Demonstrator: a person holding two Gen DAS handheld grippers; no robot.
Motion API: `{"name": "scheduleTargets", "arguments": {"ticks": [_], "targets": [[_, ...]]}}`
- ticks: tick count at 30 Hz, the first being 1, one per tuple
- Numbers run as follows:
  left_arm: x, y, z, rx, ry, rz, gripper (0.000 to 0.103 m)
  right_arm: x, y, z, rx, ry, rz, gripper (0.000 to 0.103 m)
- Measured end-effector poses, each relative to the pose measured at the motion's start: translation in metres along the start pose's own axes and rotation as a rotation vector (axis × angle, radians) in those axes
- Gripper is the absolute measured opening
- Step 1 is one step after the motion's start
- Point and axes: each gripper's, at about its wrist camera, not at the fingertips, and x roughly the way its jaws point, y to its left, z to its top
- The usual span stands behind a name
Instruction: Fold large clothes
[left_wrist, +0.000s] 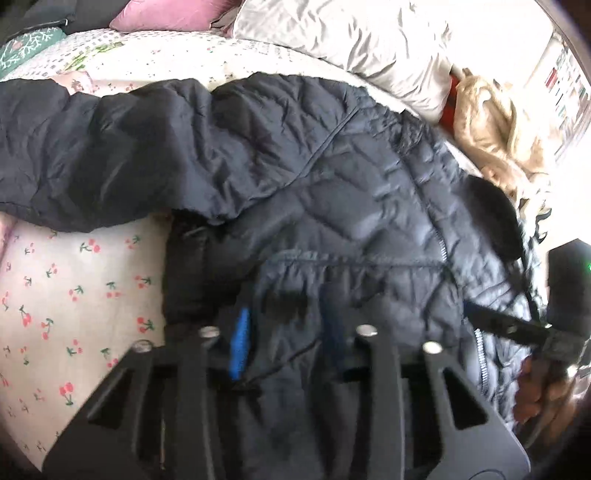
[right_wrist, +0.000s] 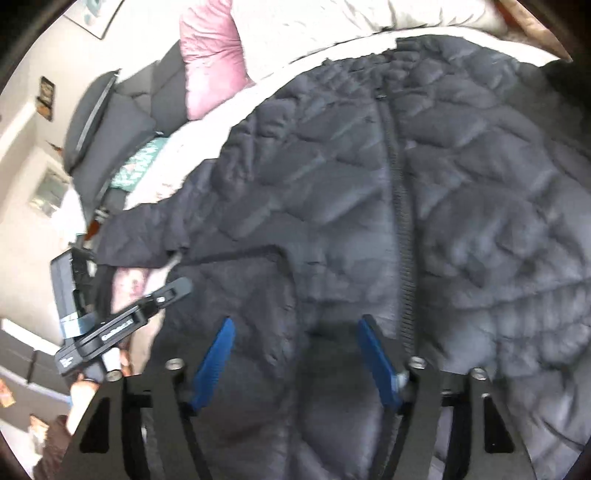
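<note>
A dark navy quilted jacket (left_wrist: 332, 166) lies spread on a bed, one sleeve (left_wrist: 92, 147) stretched out to the left. My left gripper (left_wrist: 286, 336) is at the jacket's near edge, its blue pads (left_wrist: 240, 339) close together with a bunch of fabric pinched between them. In the right wrist view the jacket (right_wrist: 461, 203) shows its zipper (right_wrist: 400, 221) running up the middle. My right gripper (right_wrist: 297, 358) hovers just left of that zipper; its blue pads (right_wrist: 218, 358) stand wide apart over the fabric. The left gripper (right_wrist: 122, 325) shows at that view's left edge.
The bed sheet (left_wrist: 74, 295) has a cherry print. A pink pillow (left_wrist: 166, 14) and a pale grey pillow (left_wrist: 351, 40) lie at the far side. A tan furry garment (left_wrist: 491, 129) sits to the right of the jacket. Dark cushions (right_wrist: 122, 129) are stacked far left.
</note>
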Motion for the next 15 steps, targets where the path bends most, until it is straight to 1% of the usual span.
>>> {"name": "scheduleTargets", "arguments": {"ticks": [1,2,3,4,5,6,8,10,11,13,14,15], "targets": [[-0.003,-0.002,0.001,0.005,-0.006,-0.013,0.018,0.003,0.002,0.001,-0.002,0.003,0.028,0.04],[-0.008,-0.005,0.001,0.011,-0.008,-0.027,0.01,0.007,0.005,0.001,0.002,0.014,0.072,0.031],[-0.015,-0.008,0.0,0.026,-0.007,-0.048,0.009,0.003,0.006,-0.001,0.004,0.021,0.09,0.015],[-0.022,-0.011,-0.001,0.046,-0.01,-0.065,0.008,0.004,0.008,-0.001,0.005,0.025,0.099,0.012],[-0.026,-0.013,-0.003,0.064,-0.01,-0.074,0.005,0.002,0.011,-0.002,-0.002,0.019,0.103,0.011],[-0.036,-0.016,-0.007,0.098,-0.011,-0.088,0.005,-0.003,0.014,-0.003,-0.015,0.014,0.107,0.009],[-0.049,-0.019,-0.015,0.146,-0.008,-0.102,0.005,-0.013,0.02,-0.006,-0.039,0.008,0.118,0.009],[-0.062,-0.02,-0.03,0.205,0.016,-0.101,0.005,-0.024,0.025,-0.009,-0.066,0.012,0.123,0.009],[-0.065,-0.02,-0.038,0.229,0.035,-0.094,0.005,-0.027,0.027,-0.011,-0.08,0.024,0.118,0.011],[-0.067,-0.016,-0.059,0.284,0.109,-0.071,0.005,-0.033,0.028,-0.018,-0.104,0.054,0.095,0.016],[-0.064,-0.011,-0.071,0.303,0.167,-0.062,0.005,-0.035,0.029,-0.023,-0.12,0.074,0.099,0.022],[-0.061,-0.007,-0.08,0.318,0.21,-0.043,0.006,-0.038,0.028,-0.027,-0.13,0.094,0.109,0.036]]}}
